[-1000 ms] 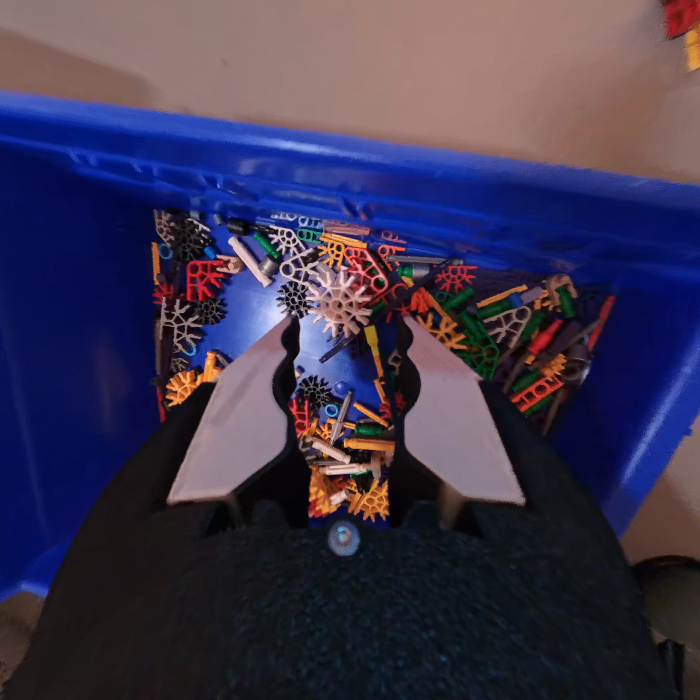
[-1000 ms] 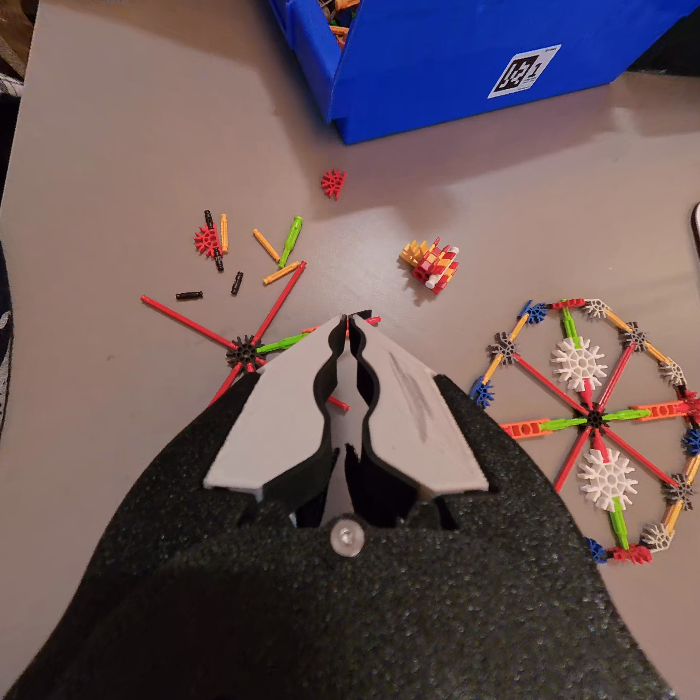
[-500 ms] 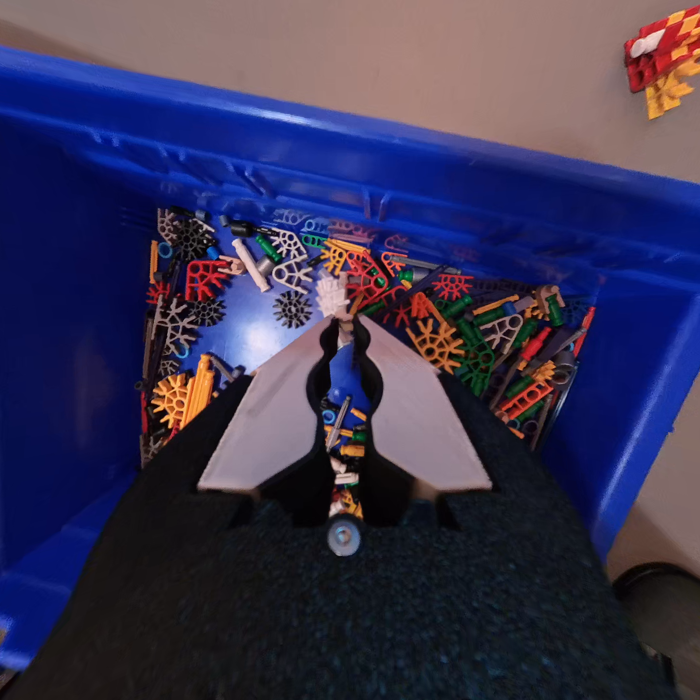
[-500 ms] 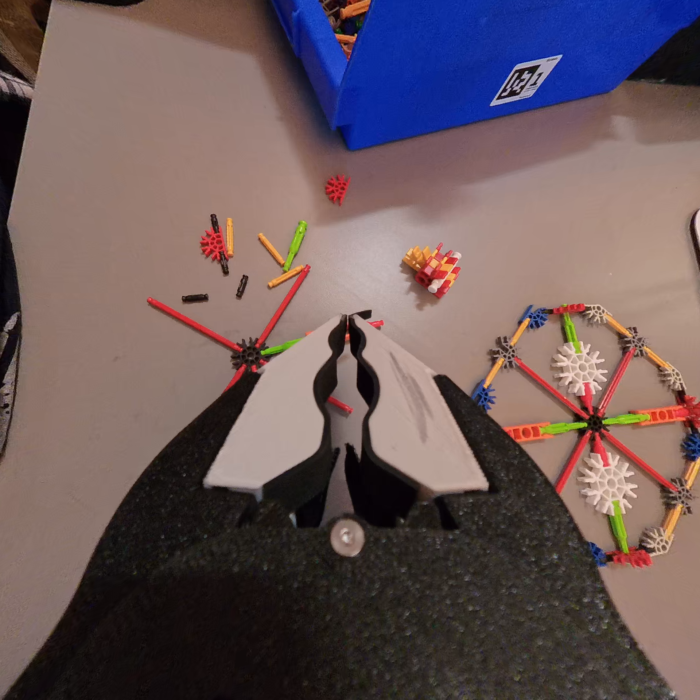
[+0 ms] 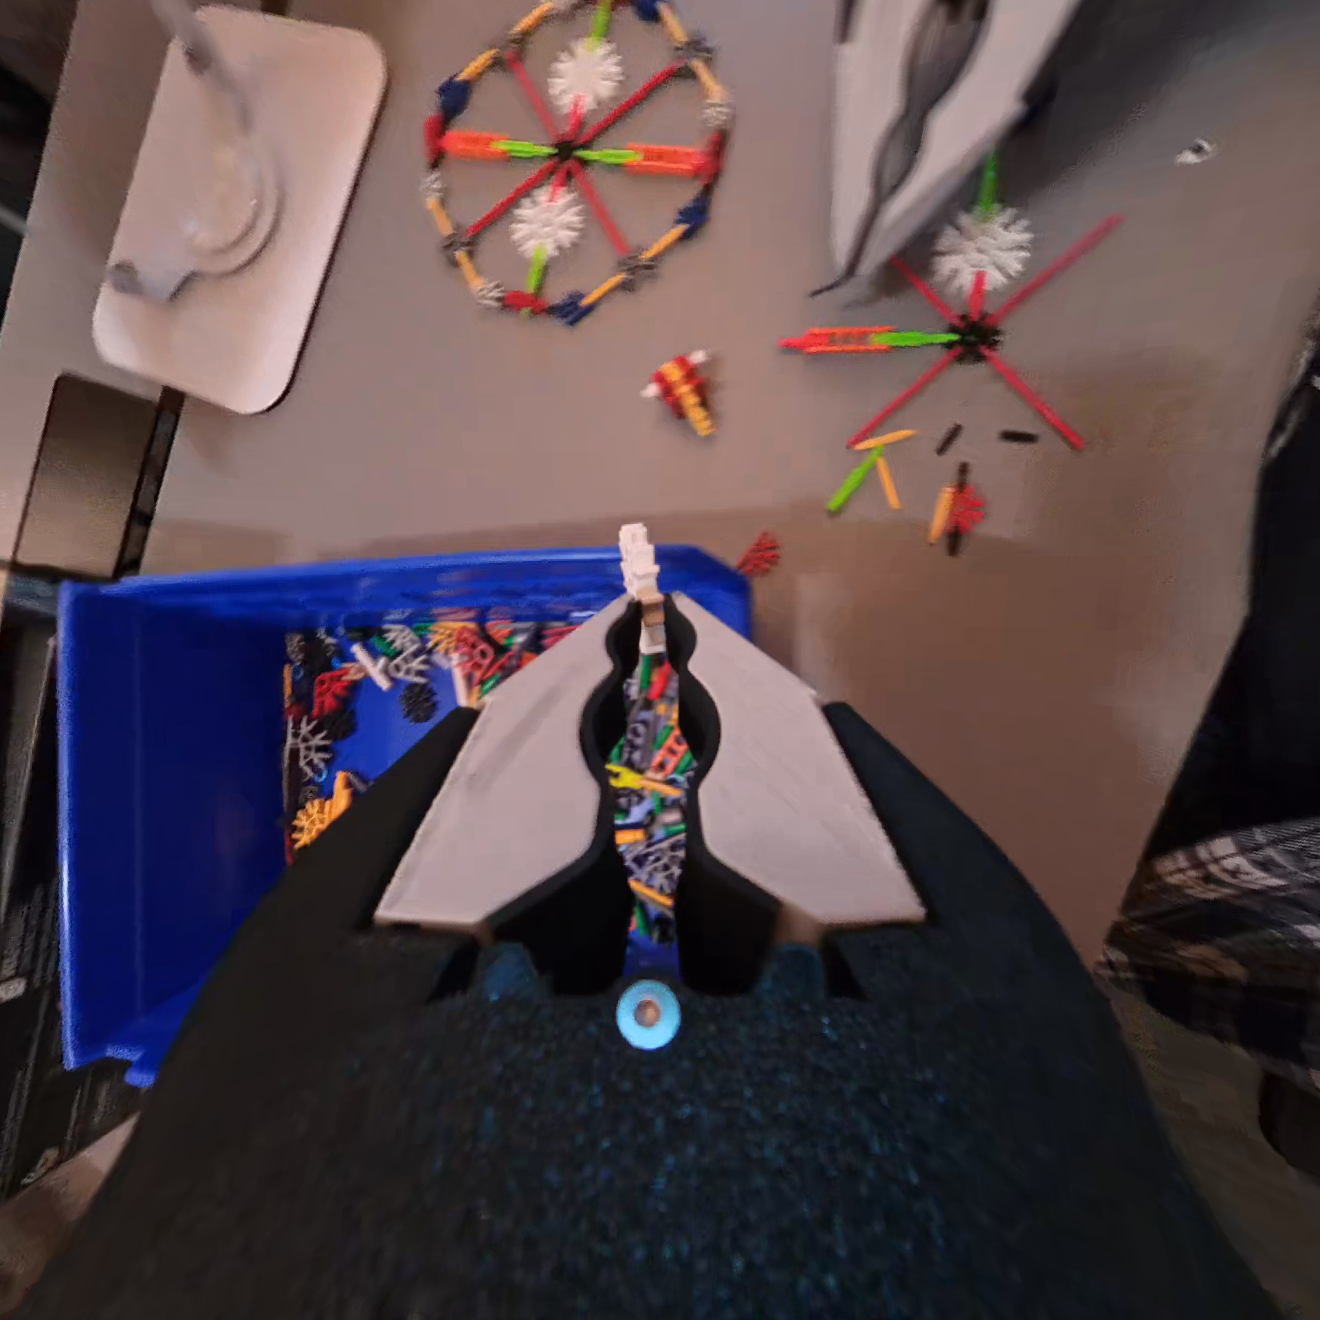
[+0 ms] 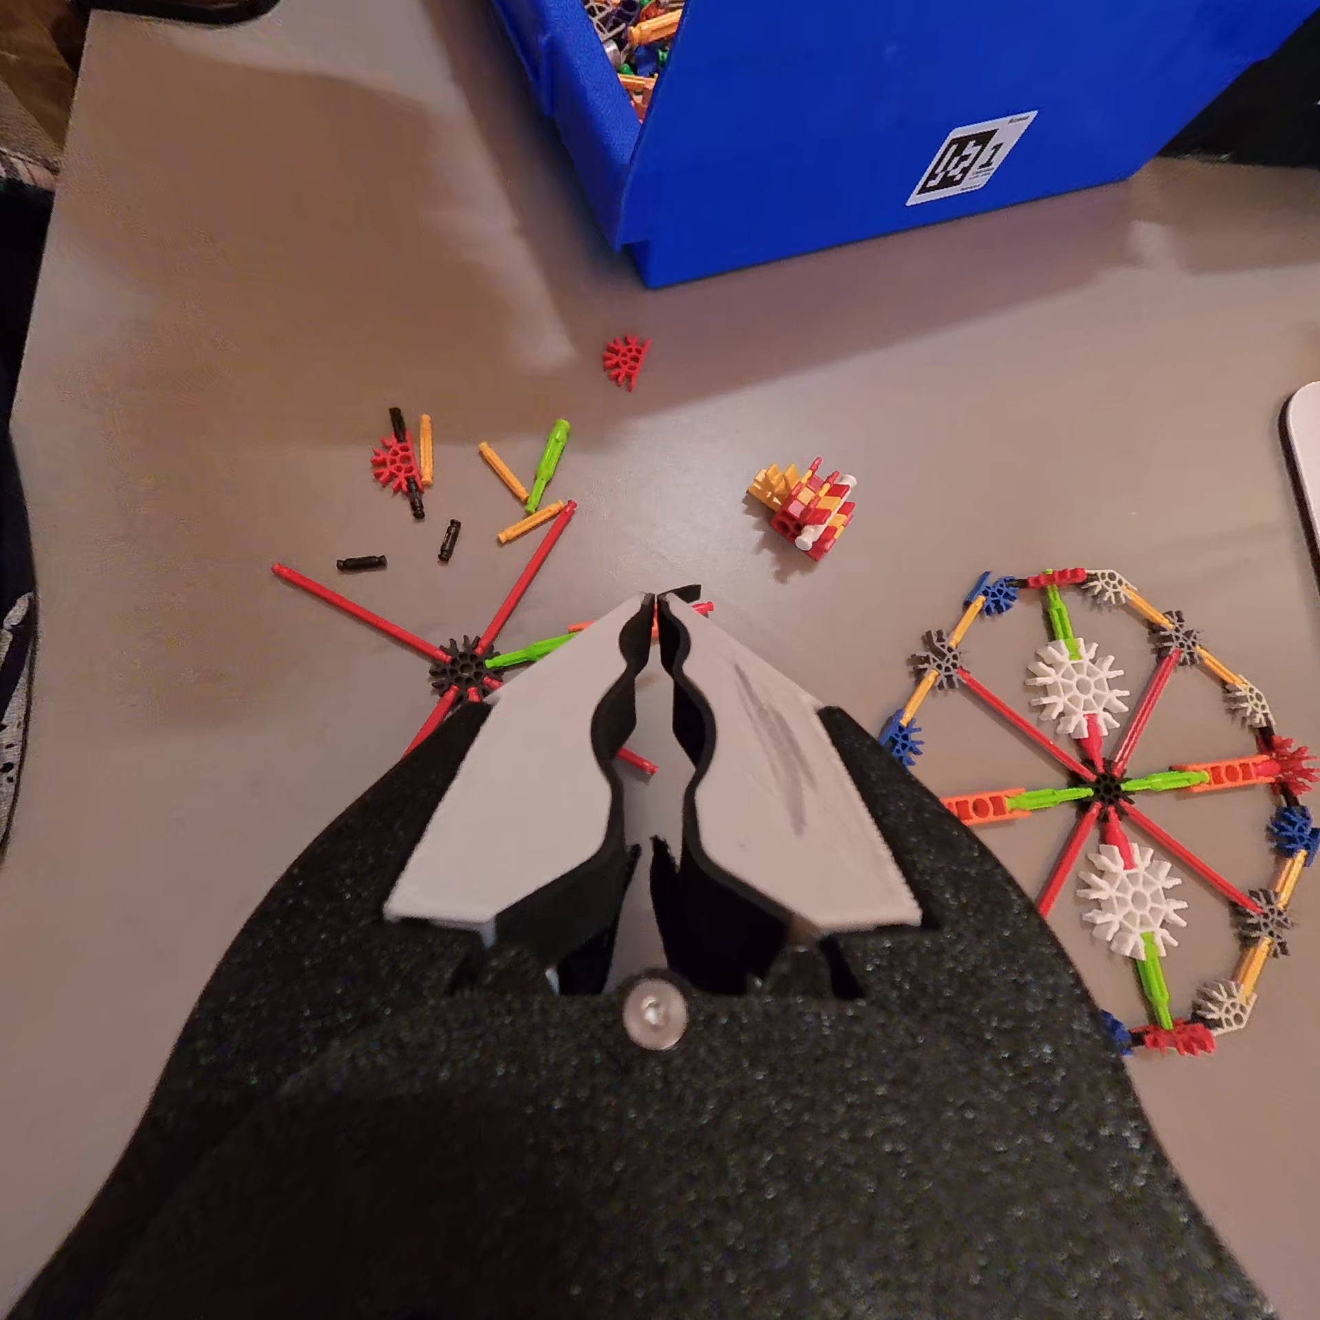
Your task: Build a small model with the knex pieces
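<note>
While clamped edge-on, white connector (image 5: 638,564): pinched at the tips of the left gripper (image 5: 648,607), lower centre of frame, above the bin rim, so its teeth stay exposed.
Blue bin (image 5: 164,714): lower left, holds loose mixed parts.
Right gripper (image 6: 656,603): clenched over the partial spoke assembly (image 6: 463,668); whether it grips the orange piece at its tips cannot be told.
Finished wheel (image 6: 1100,786): right of frame, flat on the tabletop (image 6: 250,250), apart from both grippers.
Loose rods (image 6: 503,471): upper left, beside the assembly, within reach.
</note>
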`<state>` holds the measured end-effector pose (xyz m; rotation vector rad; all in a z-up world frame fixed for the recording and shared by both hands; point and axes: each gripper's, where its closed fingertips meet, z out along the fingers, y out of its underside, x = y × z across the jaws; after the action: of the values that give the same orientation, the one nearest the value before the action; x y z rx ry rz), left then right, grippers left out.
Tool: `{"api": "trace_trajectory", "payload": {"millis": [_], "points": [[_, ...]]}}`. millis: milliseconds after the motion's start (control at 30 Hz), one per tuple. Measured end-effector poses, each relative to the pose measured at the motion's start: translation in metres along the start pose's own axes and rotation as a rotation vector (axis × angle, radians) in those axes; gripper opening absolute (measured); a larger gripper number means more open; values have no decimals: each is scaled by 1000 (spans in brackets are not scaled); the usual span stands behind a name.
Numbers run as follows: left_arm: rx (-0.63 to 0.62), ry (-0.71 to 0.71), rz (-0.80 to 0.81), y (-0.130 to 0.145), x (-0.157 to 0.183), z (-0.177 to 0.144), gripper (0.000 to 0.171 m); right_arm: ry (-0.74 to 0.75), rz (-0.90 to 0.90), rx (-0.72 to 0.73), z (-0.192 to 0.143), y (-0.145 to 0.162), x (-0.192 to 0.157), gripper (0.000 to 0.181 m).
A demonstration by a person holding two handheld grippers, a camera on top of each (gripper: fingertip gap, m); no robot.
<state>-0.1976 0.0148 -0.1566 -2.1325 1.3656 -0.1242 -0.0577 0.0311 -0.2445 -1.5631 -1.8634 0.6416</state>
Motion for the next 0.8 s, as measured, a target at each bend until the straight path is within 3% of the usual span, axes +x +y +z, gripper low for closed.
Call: {"api": "trace_trajectory", "payload": {"millis": [167, 433, 500, 633, 800], "points": [[-55, 41, 121, 4, 74, 35, 5, -7, -6, -8, 2, 1, -2, 0], [-109, -57, 239, 21, 101, 85, 6, -6, -2, -14, 3, 3, -1, 0], [-115, -26, 225, 24, 109, 92, 9, -8, -2, -15, 4, 3, -2, 0], [-96, -16, 209, 23, 113, 92, 26, -9, -1, -19, 5, 4, -2, 0], [-28, -32, 170, 9, 93, 53, 26, -7, -1, -24, 5, 5, -1, 0]]}}
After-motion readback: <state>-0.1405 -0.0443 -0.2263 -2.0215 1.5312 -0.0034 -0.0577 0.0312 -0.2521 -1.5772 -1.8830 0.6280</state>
